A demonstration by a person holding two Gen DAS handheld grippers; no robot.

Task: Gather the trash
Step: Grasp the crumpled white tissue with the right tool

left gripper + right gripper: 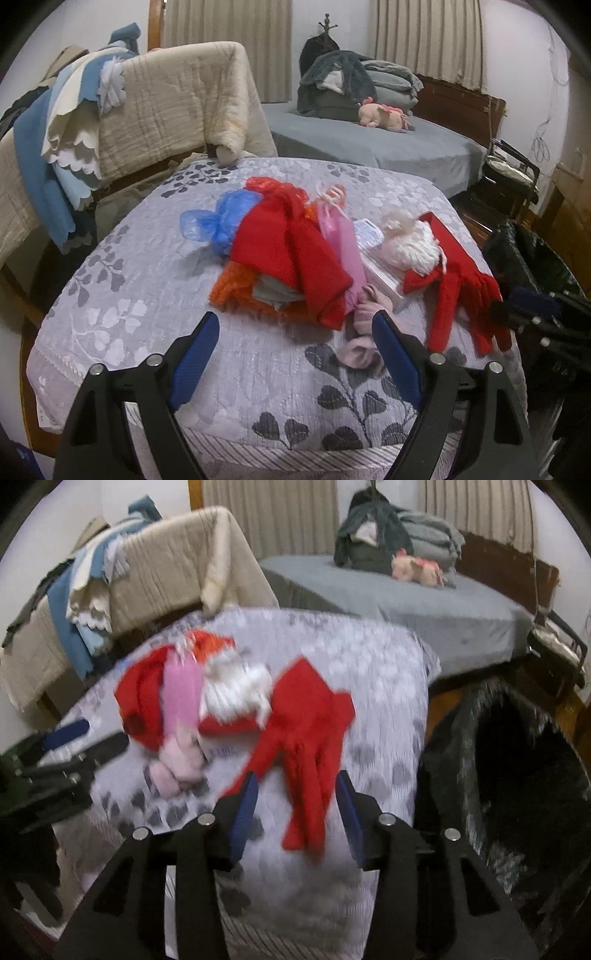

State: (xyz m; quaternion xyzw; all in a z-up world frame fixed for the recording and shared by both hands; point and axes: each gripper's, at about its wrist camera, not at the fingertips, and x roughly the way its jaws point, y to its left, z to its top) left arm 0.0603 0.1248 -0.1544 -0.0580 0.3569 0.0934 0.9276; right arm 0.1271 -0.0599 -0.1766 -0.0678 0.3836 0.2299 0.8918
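Left hand-held gripper [291, 319], bottom centre of the left wrist view: released, blue-padded fingers spread wide above the bed [110, 295] with its grey leaf-print cover, nothing between them. Its right finger tip lies just in front of a crumpled pale pink cloth [364, 332].

Right hand-held gripper [297, 779], bottom centre of the right wrist view: also released, fingers apart on either side of the lower end of a red scarf [306, 738]. The view is motion-blurred; I cannot tell whether the pads touch the scarf.

Mid frame in the left view, a heap on the cover: a red garment [291, 251] over orange netting [236, 288], a blue plastic bag [214, 225] at the heap's left, a pink bag [345, 240] with string handles to the right. Right of that, a white box [384, 277] bearing a fluffy white pom-pom piece [410, 247].

Right edge of the right view: black trash bag [517, 760], mouth open, beside the bed.

Far: beige quilt [177, 103] upper left, a grey bed [369, 144] upper right carrying folded bedding and a pink plush toy [386, 116].
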